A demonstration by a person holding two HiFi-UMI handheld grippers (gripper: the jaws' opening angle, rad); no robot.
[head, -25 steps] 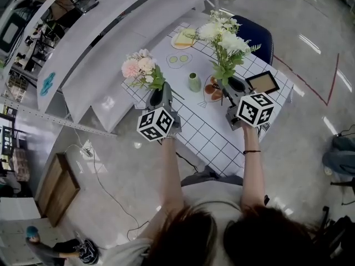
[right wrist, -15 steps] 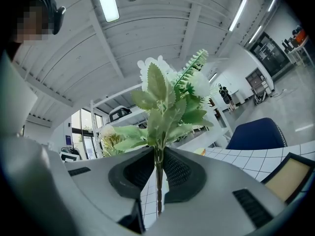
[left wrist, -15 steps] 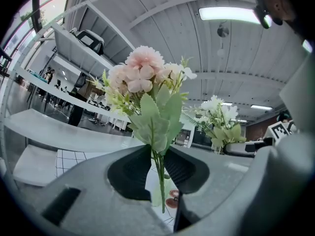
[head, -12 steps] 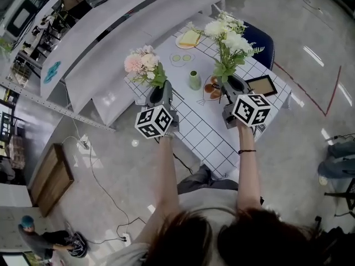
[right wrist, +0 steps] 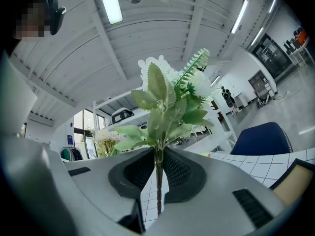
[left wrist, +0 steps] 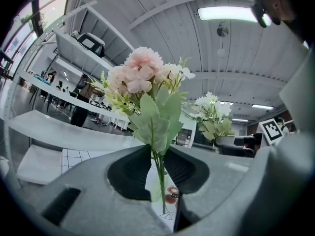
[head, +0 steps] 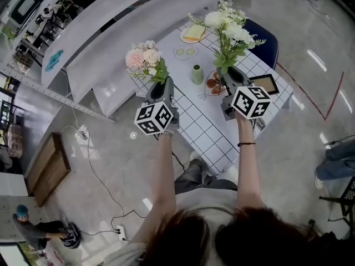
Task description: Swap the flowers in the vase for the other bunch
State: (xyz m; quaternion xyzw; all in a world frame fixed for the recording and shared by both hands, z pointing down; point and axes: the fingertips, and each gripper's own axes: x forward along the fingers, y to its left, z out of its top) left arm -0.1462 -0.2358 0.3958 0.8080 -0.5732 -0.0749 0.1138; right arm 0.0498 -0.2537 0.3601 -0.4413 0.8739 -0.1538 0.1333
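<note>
Left gripper (left wrist: 160,170) is clenched on the thin stems of the pink bunch (left wrist: 141,80), with the blooms upright above the jaws. Right gripper (right wrist: 158,173) is clenched on the stem of the white bunch (right wrist: 172,95), also upright. Both bunches are in the air, pink by the left edge of the table (head: 213,134), white over its far right part, well apart. Green vase (head: 197,74) stands on the table between them, touching neither. Plate (head: 211,87) is just beside the vase. Picture frame (head: 265,83) is near my right gripper.
</note>
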